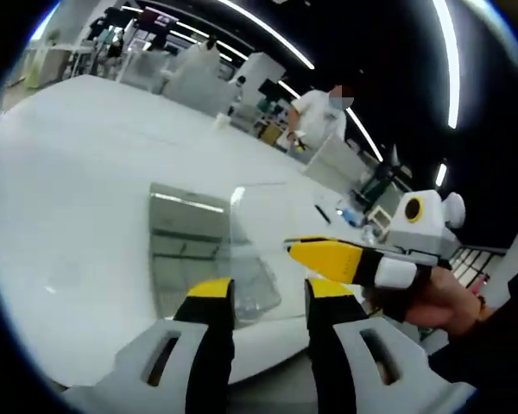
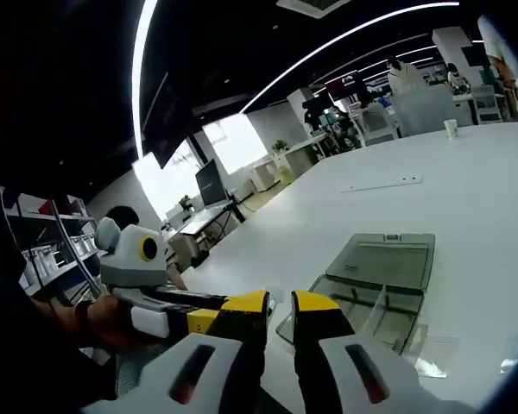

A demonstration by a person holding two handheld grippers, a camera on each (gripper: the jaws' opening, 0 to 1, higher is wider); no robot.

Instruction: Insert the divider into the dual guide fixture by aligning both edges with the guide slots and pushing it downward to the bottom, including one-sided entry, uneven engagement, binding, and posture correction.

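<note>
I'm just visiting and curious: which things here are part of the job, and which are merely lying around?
Job:
clear guide fixture
clear divider
left gripper
right gripper

Just there:
white table
paper cup
flat strip

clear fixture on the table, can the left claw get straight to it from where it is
Probably yes. In the left gripper view the left claw sits open just short of the clear fixture, with bare white table around it. The right claw reaches in from the right beside the fixture and might crowd that side.
</note>
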